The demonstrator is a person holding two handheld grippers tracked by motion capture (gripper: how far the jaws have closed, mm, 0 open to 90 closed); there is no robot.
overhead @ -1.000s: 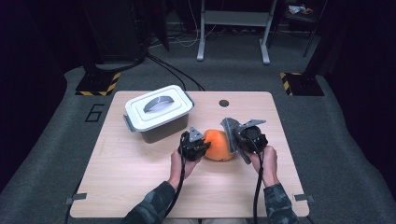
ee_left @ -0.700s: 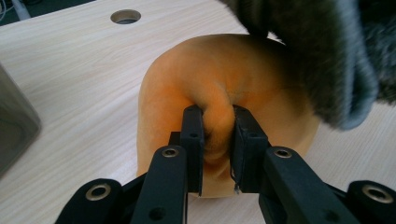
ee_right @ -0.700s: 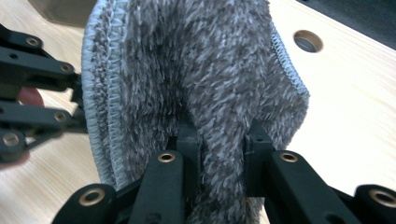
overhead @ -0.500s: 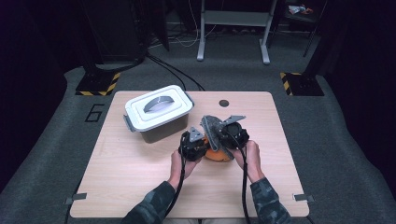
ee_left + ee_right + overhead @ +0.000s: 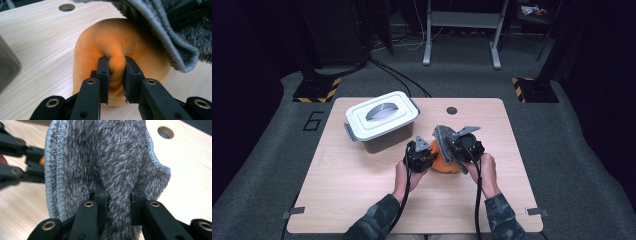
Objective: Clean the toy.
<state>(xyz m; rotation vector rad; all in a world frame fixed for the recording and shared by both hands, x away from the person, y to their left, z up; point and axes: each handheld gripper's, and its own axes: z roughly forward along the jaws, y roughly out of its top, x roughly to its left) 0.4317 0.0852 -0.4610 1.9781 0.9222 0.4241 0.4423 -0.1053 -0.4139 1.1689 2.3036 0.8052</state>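
my left gripper pinches a fold of the soft orange rounded object, which sits on the pale wooden table just right of the grey lidded plastic box. my right gripper is clamped on a bunched ridge of the fluffy grey microfibre cloth, draped over the orange object's top. to wipe well, i judge i should hold the left pinch firm so the object doesn't roll, and drag the cloth across in light strokes, never tugging it out of my jaws.
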